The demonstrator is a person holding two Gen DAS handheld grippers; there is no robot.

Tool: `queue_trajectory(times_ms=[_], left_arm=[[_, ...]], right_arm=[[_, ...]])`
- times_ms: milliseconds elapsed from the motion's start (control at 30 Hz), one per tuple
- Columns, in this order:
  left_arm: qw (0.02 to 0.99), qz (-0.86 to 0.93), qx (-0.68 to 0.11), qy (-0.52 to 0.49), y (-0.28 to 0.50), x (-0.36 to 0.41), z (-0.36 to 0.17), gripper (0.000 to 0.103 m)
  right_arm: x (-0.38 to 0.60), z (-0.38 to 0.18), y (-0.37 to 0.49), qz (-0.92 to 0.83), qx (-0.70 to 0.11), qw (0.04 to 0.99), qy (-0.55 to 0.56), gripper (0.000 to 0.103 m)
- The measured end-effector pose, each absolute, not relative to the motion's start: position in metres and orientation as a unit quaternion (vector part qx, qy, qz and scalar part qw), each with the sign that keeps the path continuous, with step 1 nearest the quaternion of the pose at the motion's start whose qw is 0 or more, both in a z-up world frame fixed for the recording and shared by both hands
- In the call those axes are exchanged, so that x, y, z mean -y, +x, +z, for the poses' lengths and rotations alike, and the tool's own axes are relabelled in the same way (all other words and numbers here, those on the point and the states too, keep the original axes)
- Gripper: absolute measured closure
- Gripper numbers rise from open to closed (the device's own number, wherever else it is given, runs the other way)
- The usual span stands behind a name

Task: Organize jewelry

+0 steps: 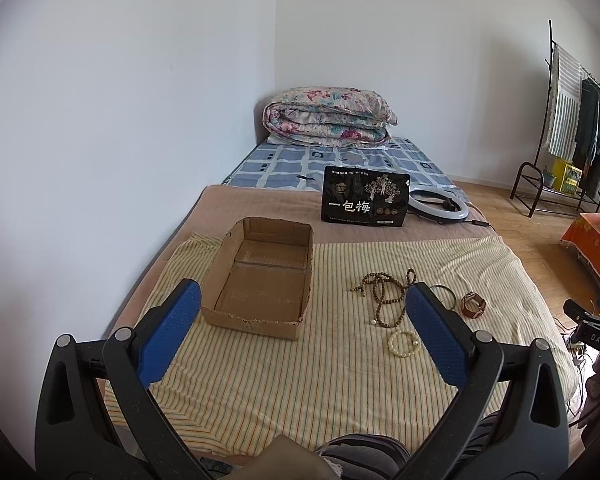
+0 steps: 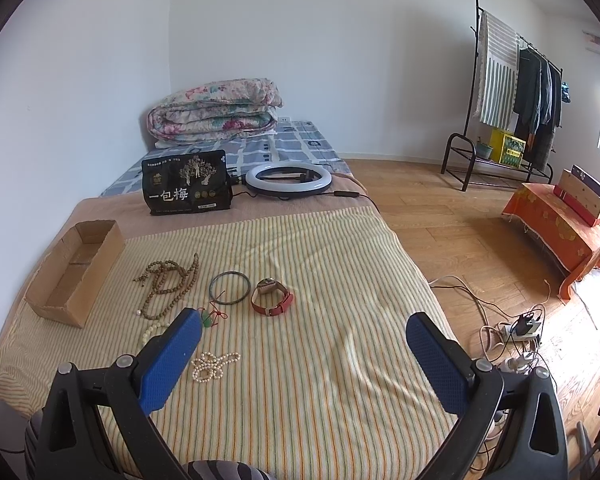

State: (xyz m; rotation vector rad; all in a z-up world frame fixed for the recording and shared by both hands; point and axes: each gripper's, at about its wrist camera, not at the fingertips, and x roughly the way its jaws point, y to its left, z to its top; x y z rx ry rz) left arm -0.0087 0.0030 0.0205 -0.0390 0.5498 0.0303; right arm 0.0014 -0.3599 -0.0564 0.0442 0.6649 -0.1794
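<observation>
Both sets of jaws stand spread wide with nothing between them; my left gripper (image 1: 303, 330) hangs over the near edge of the striped cloth (image 1: 340, 392), my right gripper (image 2: 304, 348) over the same cloth further right; the blue pads (image 2: 172, 364) are clear of every item.

From the left wrist I see the box (image 1: 260, 280) ahead and slightly left, open at the top, nothing visible inside; right of it lie the wooden beads (image 1: 384, 296) in a loose tangle; nearer me sits the pale bracelet (image 1: 404, 344), close beside my right pad; the bangle (image 1: 446, 294) is half hidden behind that pad, and the watch (image 1: 473, 305) lies just right of it.

From the right wrist the spread is clearer; the box sits at the far left of the cloth; the wooden beads lie right of it; the bangle lies right of the beads, with the watch, red-strapped, just beside it on the right, the two apart; a green pendant (image 2: 207, 318) on red cord lies near the bangle's near side, close by my left pad; a pearl strand (image 2: 212, 366) is bunched nearest to me, just right of that pad.

Beyond the cloth a black bag (image 2: 186, 188) stands upright, a ring light (image 2: 288, 178) lying flat to its right; a folded quilt (image 2: 216, 108) rests at the far end; a clothes rack (image 2: 512, 92) stands far right on the wooden floor.
</observation>
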Motion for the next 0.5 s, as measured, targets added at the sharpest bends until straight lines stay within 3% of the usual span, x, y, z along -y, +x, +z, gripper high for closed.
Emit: queue_trajectory(times_ms=[500], left_arm=[[0.957, 0.009, -0.288, -0.024, 0.014, -0.004, -0.002, 0.0]], right_arm=[[0.369, -0.067, 0.014, -0.086, -0.34, 0.936, 0.021, 0.0]])
